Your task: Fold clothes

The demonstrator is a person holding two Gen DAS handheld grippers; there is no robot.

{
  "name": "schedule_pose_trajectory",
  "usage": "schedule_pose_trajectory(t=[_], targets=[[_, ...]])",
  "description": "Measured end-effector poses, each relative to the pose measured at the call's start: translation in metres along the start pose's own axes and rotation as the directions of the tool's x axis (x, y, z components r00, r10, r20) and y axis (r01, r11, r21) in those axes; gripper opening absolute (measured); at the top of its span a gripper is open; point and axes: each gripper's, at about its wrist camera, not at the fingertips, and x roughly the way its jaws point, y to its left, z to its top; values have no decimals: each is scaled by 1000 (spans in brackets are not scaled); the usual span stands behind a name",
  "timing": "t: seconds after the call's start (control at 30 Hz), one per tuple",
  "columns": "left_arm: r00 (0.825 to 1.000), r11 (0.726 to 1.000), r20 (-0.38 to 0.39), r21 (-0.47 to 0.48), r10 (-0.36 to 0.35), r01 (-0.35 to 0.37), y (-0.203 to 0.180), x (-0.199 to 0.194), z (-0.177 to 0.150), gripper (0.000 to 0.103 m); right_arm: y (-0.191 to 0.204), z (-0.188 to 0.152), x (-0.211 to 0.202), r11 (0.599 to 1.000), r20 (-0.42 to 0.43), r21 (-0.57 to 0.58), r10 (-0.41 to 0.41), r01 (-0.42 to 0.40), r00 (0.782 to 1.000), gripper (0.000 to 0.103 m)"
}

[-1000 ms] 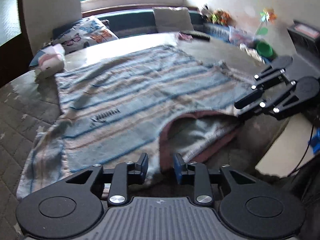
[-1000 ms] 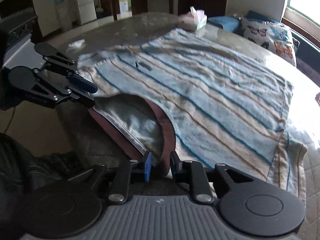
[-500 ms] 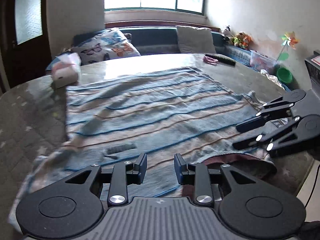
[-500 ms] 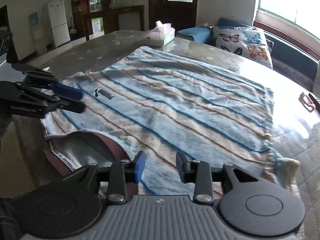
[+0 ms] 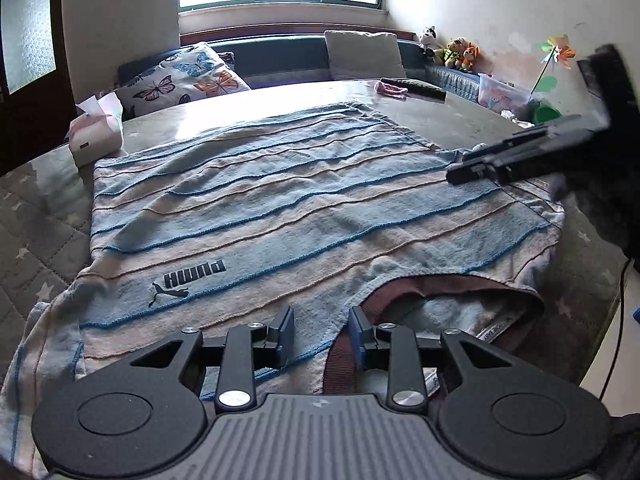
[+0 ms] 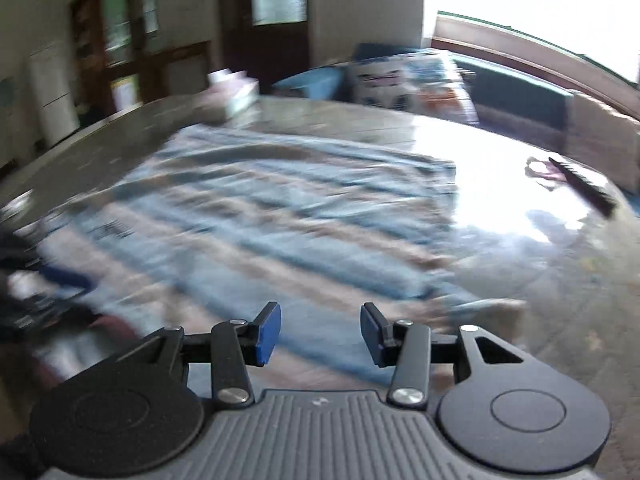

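A blue and beige striped shirt [image 5: 304, 208] with a maroon collar [image 5: 452, 284] lies flat on the table, collar toward me. It shows blurred in the right wrist view [image 6: 260, 224]. My left gripper [image 5: 321, 334] is open and empty, just above the shirt's near edge beside the collar. My right gripper [image 6: 320, 332] is open and empty, over the shirt's right side. It shows in the left wrist view [image 5: 516, 152] above the right shoulder area. The left gripper shows as a dark blur at the left edge of the right wrist view [image 6: 44, 284].
A tissue box [image 5: 96, 132] stands at the table's far left. A pink cloth [image 5: 390, 89] and a dark remote [image 5: 416, 87] lie at the far edge. Cushions [image 5: 188, 80] and a sofa are behind. The table edge [image 5: 596, 304] drops off at the right.
Both grippers let go of the shirt's shoulders and opened. The shirt now lies flat. The right gripper lifted and swung toward the right side, fast enough to blur its view.
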Motion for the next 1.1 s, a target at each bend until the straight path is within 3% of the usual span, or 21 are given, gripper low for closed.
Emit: schedule_pose_trajectory(t=[0.23, 0.33, 0.53, 0.67, 1.0, 1.1], targets=[[1000, 1000, -6, 7, 0, 0, -1, 1, 1, 36, -48, -7, 19, 987, -29, 144, -72, 76, 997, 48], [1000, 1000, -8, 15, 2, -1, -3, 2, 2, 40, -58, -13, 10, 981, -17, 186, -61, 63, 998, 49], [1000, 1000, -8, 17, 6, -6, -8, -1, 9, 45, -56, -24, -4, 980, -14, 168, -108, 109, 994, 52], [1000, 1000, 30, 26, 1, -2, -17, -4, 18, 54, -44, -26, -24, 985, 33, 145, -98, 92, 995, 63], [997, 998, 74, 56, -16, 11, -48, 7, 40, 64, -27, -61, -50, 987, 21, 161, -20, 16, 1000, 65], [997, 997, 76, 78, -28, 22, -60, 13, 44, 64, -34, -70, -58, 980, 23, 194, -42, 37, 999, 65]])
